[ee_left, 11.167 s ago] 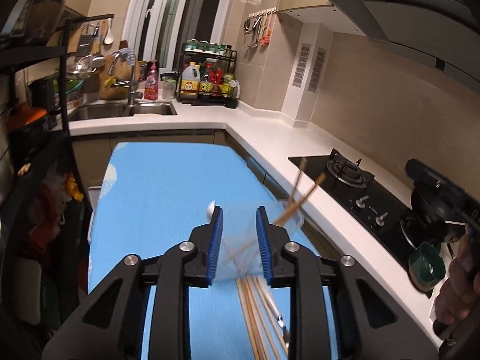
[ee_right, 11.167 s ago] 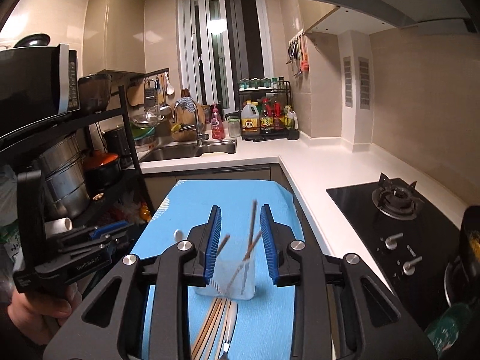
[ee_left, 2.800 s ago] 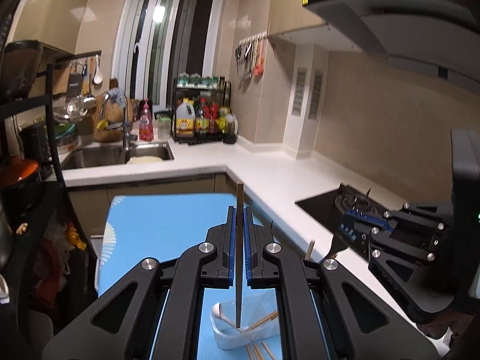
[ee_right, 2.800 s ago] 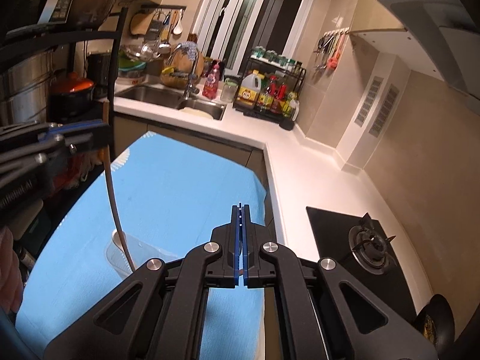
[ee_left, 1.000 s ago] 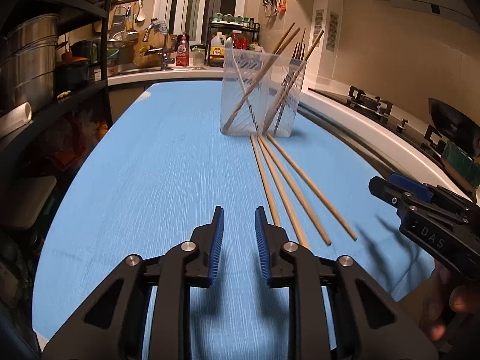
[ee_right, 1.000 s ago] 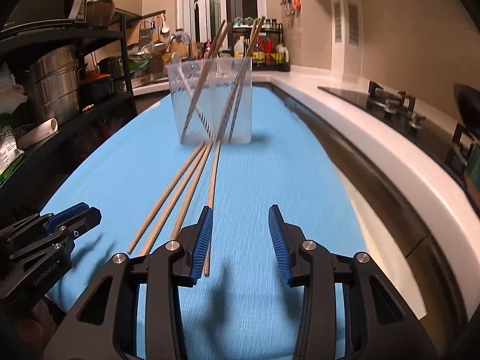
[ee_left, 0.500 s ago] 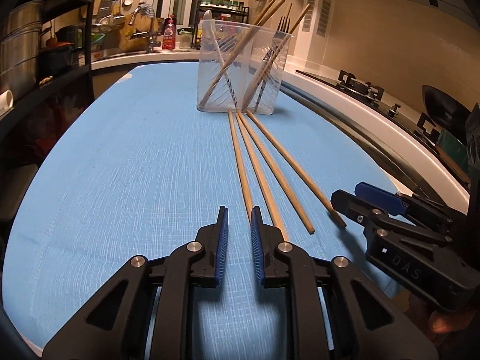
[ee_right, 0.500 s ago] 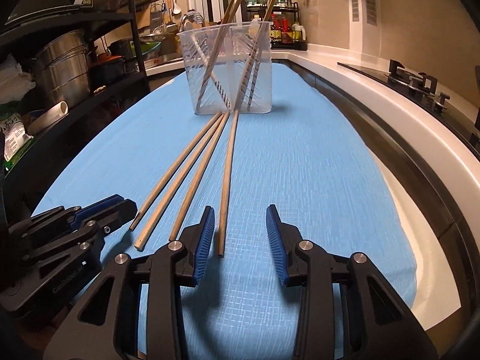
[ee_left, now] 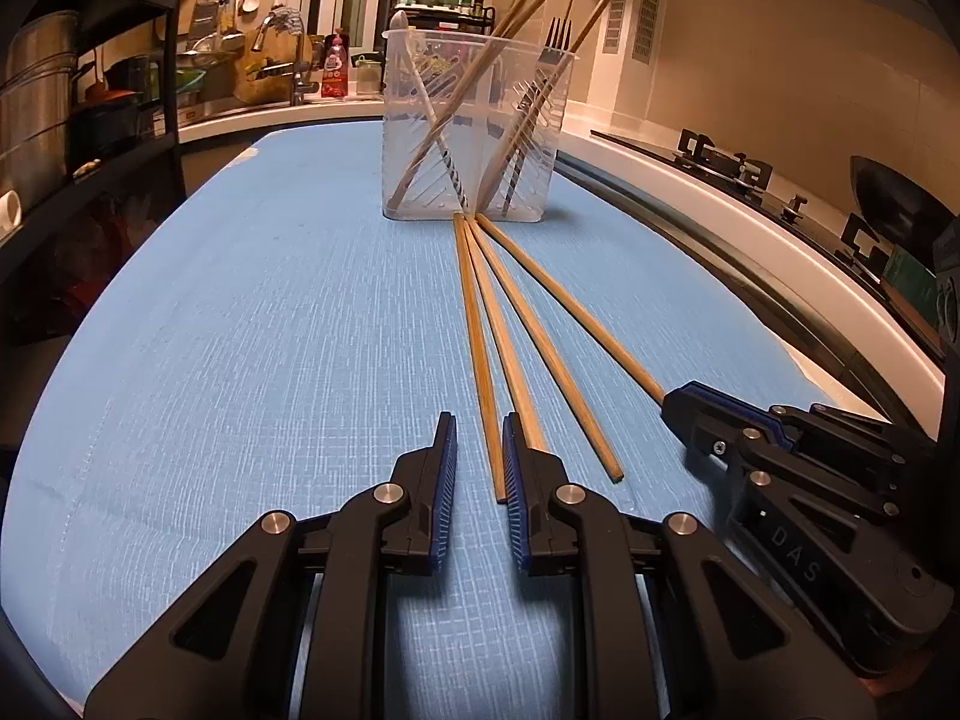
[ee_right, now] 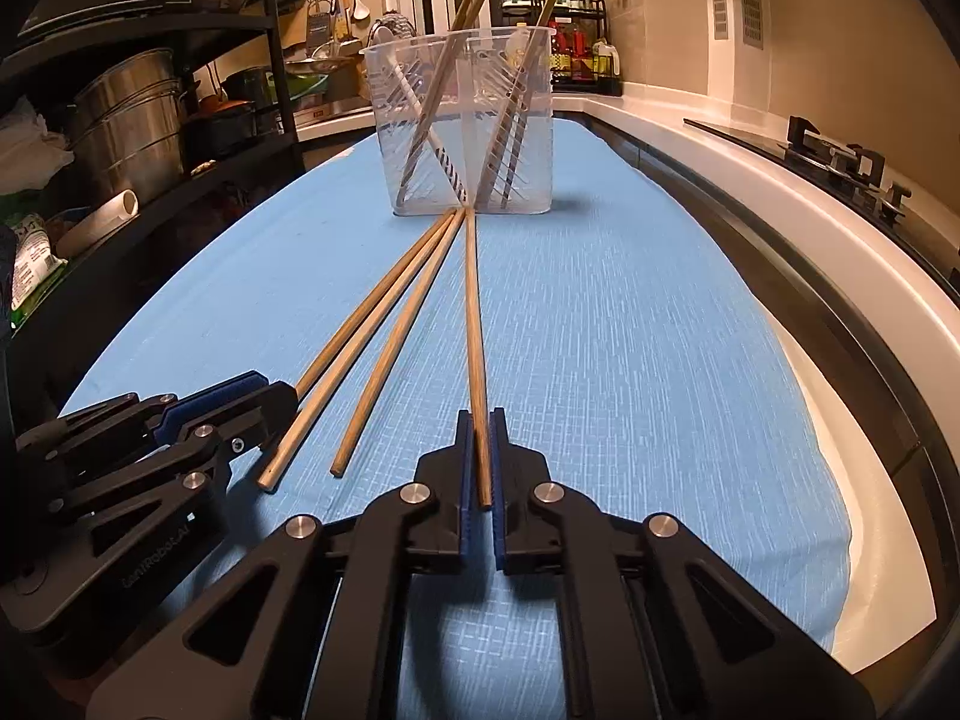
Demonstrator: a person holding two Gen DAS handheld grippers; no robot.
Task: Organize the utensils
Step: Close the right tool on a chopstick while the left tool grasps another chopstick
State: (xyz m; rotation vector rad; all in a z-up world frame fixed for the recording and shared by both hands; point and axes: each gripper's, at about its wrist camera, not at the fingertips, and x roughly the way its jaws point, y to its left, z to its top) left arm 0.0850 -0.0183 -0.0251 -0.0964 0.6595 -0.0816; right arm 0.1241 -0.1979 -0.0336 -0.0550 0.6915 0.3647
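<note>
A clear plastic utensil holder (ee_left: pixel 474 126) (ee_right: pixel 465 120) stands on the blue cloth and holds chopsticks, a fork and a white spoon. Several wooden chopsticks lie fanned out in front of it. My right gripper (ee_right: pixel 478 420) is shut on the near end of the rightmost chopstick (ee_right: pixel 472 312), which rests on the cloth. My left gripper (ee_left: pixel 478 426) is open, low over the cloth, with the leftmost chopstick (ee_left: pixel 477 348) lying between its fingers. The right gripper also shows in the left wrist view (ee_left: pixel 690 408), and the left gripper in the right wrist view (ee_right: pixel 264 402).
The blue cloth (ee_left: pixel 270 330) covers a long board. A white counter (ee_right: pixel 750 180) with a gas hob (ee_left: pixel 726 162) runs along the right. A black shelf rack with pots (ee_right: pixel 138 108) stands to the left. A sink and bottles sit at the back.
Both grippers moved forward to the chopstick ends. The right gripper closed on the rightmost chopstick. The left gripper now straddles the leftmost one, still open.
</note>
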